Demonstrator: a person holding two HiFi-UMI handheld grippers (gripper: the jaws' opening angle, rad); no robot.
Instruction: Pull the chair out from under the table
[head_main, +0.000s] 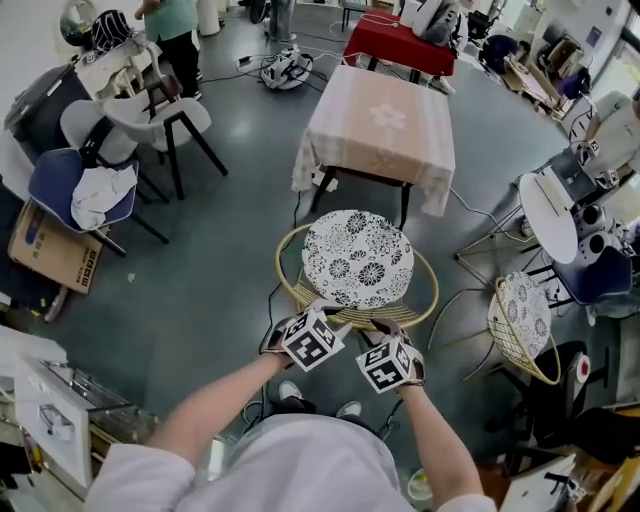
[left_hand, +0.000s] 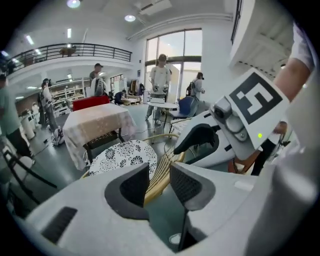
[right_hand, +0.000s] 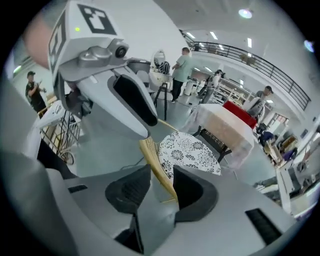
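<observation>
The chair has a round black-and-white floral cushion (head_main: 357, 258) in a curved rattan frame (head_main: 290, 275). It stands on the grey floor in front of the table with the pale cloth (head_main: 380, 125), fully out from under it. My left gripper (head_main: 315, 320) and right gripper (head_main: 390, 338) hover side by side over the near rim of the backrest. In the left gripper view the jaws (left_hand: 159, 182) stand open, the rattan backrest (left_hand: 162, 172) showing through the gap, untouched. In the right gripper view the jaws (right_hand: 161, 187) are also open above the rattan strip (right_hand: 157, 162).
A second matching chair (head_main: 525, 325) lies tipped at the right, near a round white table (head_main: 548, 215). Grey and blue chairs (head_main: 150, 120) crowd the left, with a cardboard box (head_main: 55, 250) below them. A red-covered table (head_main: 395, 45) and standing people are behind.
</observation>
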